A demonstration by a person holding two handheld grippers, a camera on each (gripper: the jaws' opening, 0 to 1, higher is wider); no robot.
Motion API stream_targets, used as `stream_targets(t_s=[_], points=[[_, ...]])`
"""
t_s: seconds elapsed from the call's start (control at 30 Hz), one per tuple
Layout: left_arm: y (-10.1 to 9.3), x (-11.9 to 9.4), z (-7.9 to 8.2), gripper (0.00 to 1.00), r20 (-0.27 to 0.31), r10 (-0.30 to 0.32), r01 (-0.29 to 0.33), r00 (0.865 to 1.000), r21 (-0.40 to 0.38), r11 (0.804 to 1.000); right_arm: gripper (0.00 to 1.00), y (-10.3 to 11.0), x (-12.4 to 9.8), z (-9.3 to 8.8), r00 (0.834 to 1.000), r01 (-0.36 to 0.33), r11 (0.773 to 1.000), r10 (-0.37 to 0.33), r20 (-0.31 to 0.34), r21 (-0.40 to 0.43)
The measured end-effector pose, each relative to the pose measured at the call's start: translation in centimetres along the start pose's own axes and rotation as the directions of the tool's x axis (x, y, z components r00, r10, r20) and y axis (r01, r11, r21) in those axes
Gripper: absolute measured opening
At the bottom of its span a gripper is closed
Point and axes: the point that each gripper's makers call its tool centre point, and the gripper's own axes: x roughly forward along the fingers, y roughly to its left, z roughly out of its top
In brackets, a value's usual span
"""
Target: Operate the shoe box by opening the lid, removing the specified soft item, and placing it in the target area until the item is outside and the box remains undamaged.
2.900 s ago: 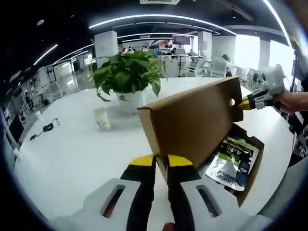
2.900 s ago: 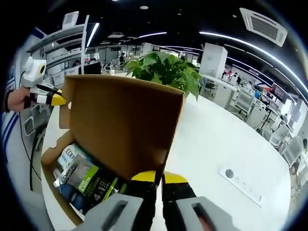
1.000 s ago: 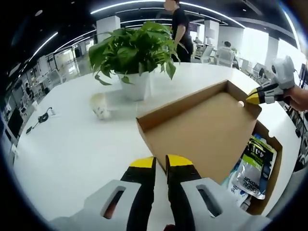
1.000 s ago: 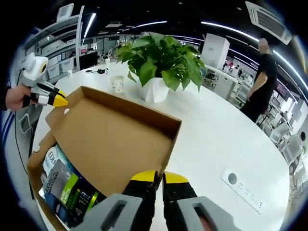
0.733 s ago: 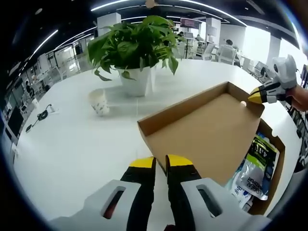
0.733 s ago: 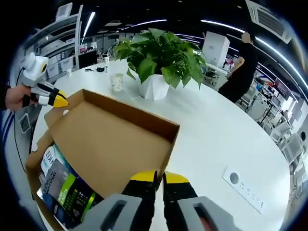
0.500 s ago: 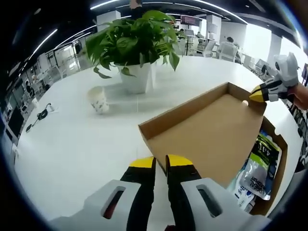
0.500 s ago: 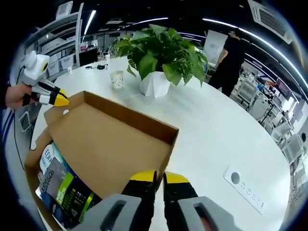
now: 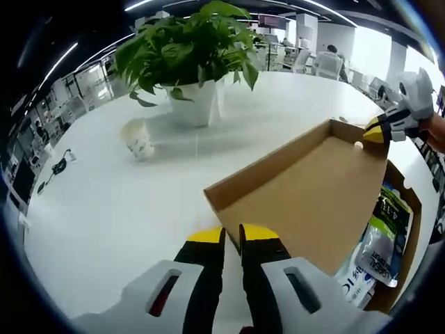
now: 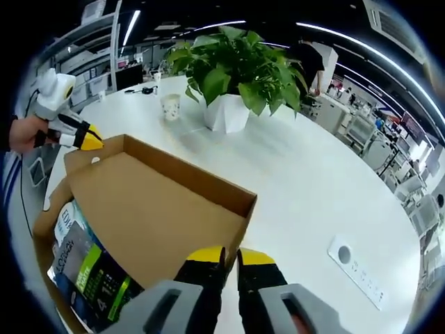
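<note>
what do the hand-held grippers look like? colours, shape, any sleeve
Both match. The left hand-held gripper and right hand-held gripper have black jaws capped with yellow tips, rising from light grey moulded bodies with slotted openings. From the side, the body is whitish. A blue-and-white striped sleeve shows at the right gripper view's edge.

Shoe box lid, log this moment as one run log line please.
lid: folded back, open | left gripper: shut on lid corner | right gripper: shut on lid corner | soft pouches: in shoe box
</note>
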Motion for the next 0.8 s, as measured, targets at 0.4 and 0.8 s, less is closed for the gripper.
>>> stream_targets(t_s=[0.4,0.8], points=[[0.0,0.9,-0.6,0.07,-0.035,-0.005,0.005,0.999,-0.015,1.000,0.03,0.3,0.6,-0.7,0.999,-0.012,1.000,0.012,-0.030,-0.003],[0.0,1.1,-1.0,0.07,-0.059,-0.004,0.002,0.998,-0.032,0.999,0.04,0.2,0.8,-0.9,0.999,-0.013,1.000,0.013,-0.040,-0.004]])
